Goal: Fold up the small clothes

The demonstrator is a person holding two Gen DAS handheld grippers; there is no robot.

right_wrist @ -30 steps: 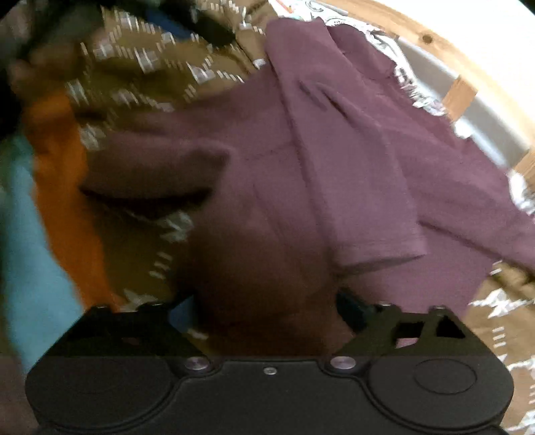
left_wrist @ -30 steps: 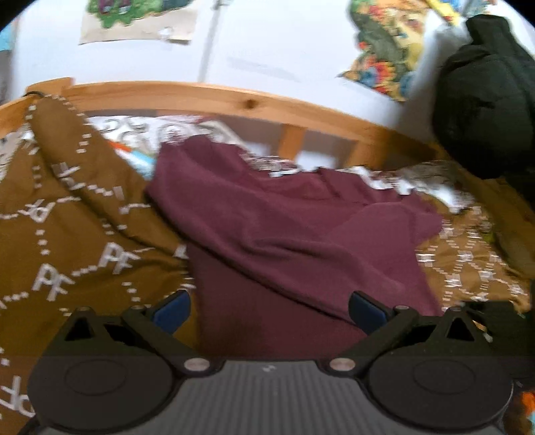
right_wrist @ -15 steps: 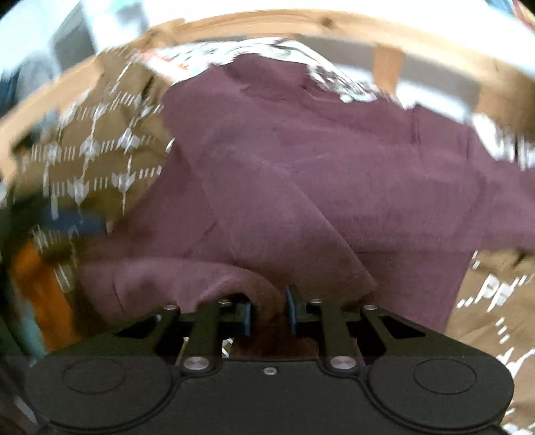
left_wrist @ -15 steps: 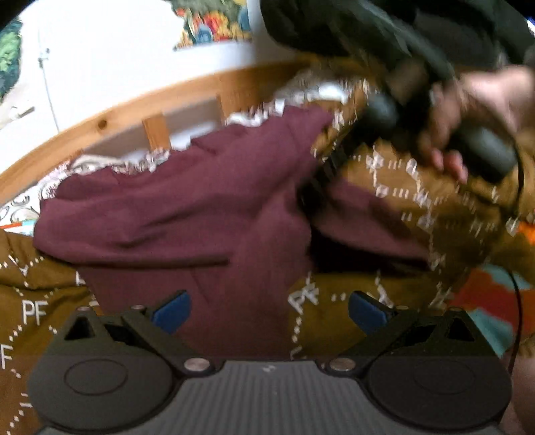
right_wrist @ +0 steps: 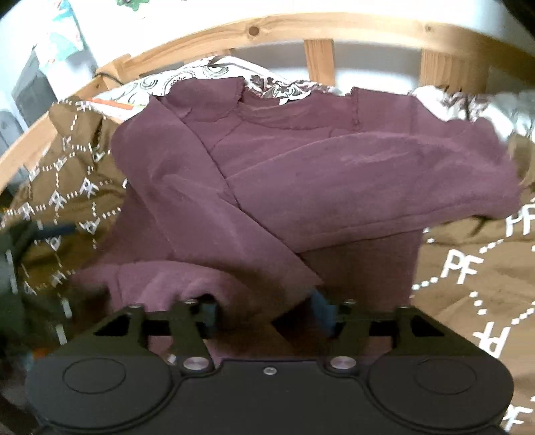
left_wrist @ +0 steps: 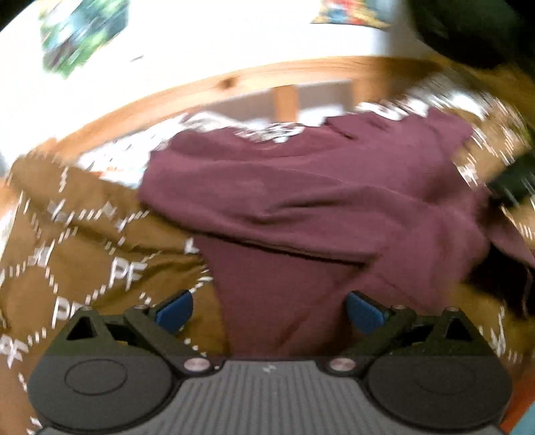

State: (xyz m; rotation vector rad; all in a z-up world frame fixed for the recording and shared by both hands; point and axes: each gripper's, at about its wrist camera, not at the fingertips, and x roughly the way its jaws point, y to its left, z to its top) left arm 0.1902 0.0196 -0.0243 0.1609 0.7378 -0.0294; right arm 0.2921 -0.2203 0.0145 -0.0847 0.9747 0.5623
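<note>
Behind everything runs a wooden bed rail (right_wrist: pixel 254 31) with upright slats, against a white wall (left_wrist: pixel 207 43) carrying blurred colourful pictures. On the bed I see a brown blanket (right_wrist: pixel 474 267) printed with white "PF" letters and dotted diamond lines, and a white patterned sheet (right_wrist: pixel 187 78) showing at the far edge under the rail.

My maroon top (right_wrist: pixel 334 174) lies spread across the blanket, its neckline toward the rail. 1 sleeve is folded over the body from the right side of the right wrist view, and another flap crosses diagonally from the upper left down toward the centre. The lower body of the garment reaches right up to my tools in both views.

My left gripper (left_wrist: pixel 269 313) has its 2 blue-padded fingers (left_wrist: pixel 174 309) spread wide apart, holding nothing, with the bottom hem area of the top lying between and just ahead of them. The left wrist view is smeared by motion blur, so fine detail is lost.

My right gripper (right_wrist: pixel 264 314) has its fingers part-way apart, with a rolled bunch of maroon fabric sitting in the gap; I cannot tell whether the pads are actually pinching it. At the far left of that view a dark blurred object (right_wrist: pixel 20 241) sits over the blanket.
</note>
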